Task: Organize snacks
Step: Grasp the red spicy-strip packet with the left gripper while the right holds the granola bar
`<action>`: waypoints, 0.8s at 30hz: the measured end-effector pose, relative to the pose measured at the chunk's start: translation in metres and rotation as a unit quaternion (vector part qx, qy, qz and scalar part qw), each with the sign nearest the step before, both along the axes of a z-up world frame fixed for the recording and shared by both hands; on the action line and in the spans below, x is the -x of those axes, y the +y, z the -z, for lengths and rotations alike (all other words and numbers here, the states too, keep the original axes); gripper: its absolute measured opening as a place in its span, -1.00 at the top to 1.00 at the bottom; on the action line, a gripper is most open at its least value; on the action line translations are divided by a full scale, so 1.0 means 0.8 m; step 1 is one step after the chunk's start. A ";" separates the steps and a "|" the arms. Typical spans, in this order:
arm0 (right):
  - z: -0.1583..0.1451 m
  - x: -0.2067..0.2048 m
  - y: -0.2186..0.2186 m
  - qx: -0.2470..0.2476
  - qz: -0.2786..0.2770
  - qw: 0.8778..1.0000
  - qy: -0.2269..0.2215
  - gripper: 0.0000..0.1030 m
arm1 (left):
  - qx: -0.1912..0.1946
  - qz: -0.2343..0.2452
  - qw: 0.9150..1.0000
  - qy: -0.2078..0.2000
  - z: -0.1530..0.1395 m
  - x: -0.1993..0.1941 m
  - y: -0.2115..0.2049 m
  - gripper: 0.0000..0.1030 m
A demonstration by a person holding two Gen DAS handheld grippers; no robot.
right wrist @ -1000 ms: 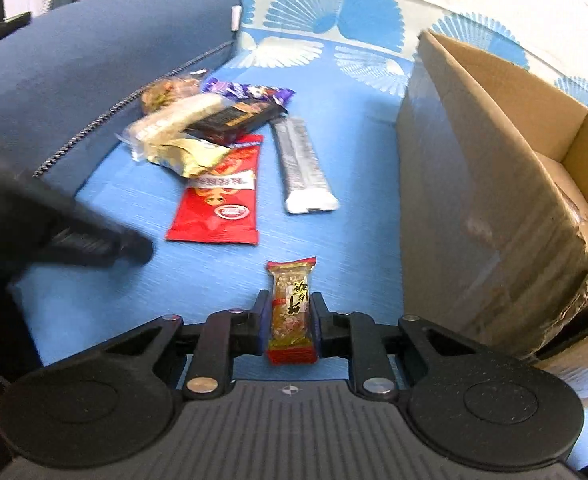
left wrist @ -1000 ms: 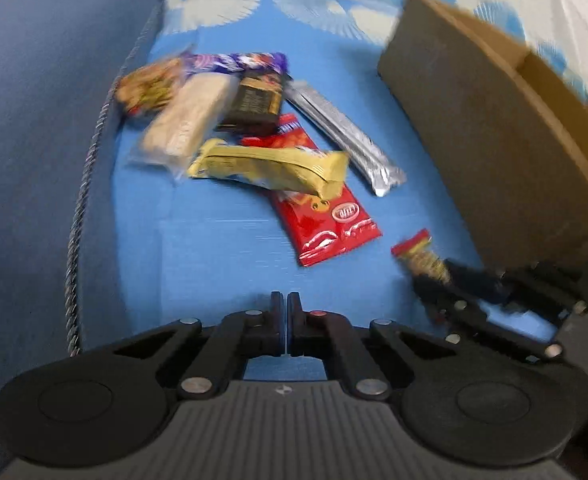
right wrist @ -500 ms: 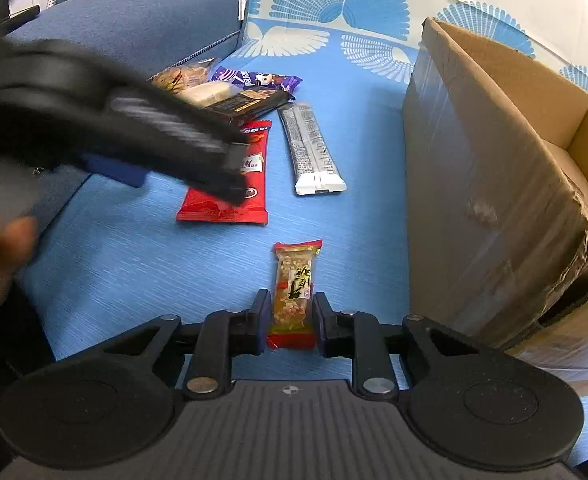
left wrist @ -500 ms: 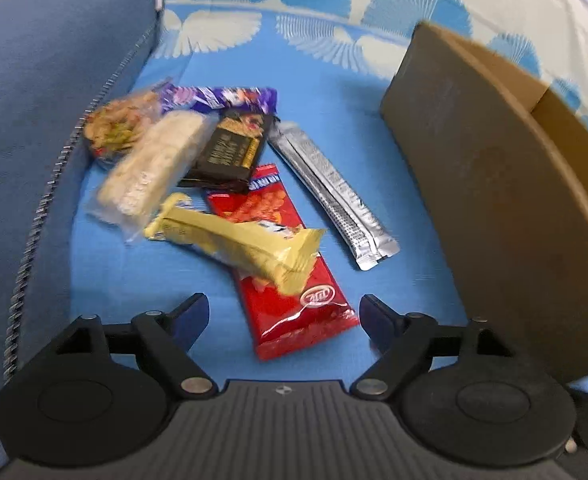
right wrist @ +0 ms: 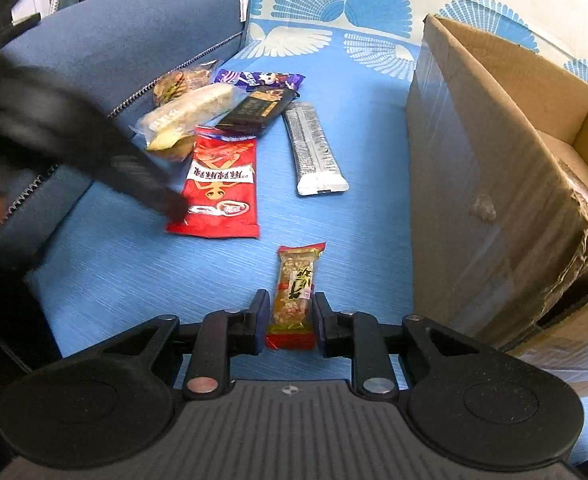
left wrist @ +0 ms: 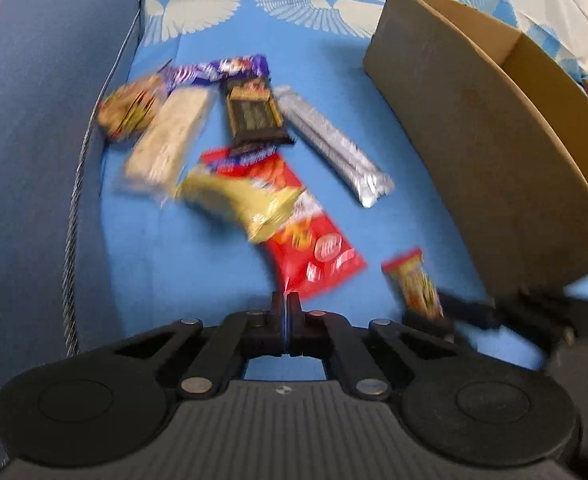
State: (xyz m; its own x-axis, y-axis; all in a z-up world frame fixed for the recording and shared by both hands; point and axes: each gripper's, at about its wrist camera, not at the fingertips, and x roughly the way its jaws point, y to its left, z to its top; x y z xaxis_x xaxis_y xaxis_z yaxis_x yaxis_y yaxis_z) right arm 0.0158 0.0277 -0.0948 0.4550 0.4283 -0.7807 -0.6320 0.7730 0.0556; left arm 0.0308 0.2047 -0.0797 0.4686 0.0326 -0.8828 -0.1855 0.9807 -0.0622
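Observation:
Several snacks lie on the blue cushion. A red packet has a yellow bar lying across it. My left gripper is shut, with the red packet's near corner pinched at its tips; the view is blurred. In the right wrist view the left gripper sits at that packet's edge. My right gripper is closing on a small nut bar, its pads against the bar's sides. An open cardboard box stands at the right.
Behind the red packet lie a silver bar, a black bar, a purple wrapper, a beige bar and a clear nut pack. The sofa's armrest rises at the left. A fan-patterned cloth covers the back.
My left gripper swung wide open over the red packet, then shut at its near corner and drew back a little. The right gripper stayed put around the nut bar.

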 end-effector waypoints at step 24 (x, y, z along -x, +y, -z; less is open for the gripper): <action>0.001 0.002 -0.007 0.009 -0.004 1.000 0.004 0.56 | -0.080 0.006 0.997 -0.002 0.034 -0.071 -0.039 -0.10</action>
State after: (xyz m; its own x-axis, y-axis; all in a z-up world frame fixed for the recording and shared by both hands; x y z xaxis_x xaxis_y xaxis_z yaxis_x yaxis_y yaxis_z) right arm 0.0140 0.0220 -0.0955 0.4454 0.4172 -0.7922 -0.6377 0.7689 0.0464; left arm 0.0872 0.1736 -0.1065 0.4728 0.1675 -0.8651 -0.1728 0.9803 0.0953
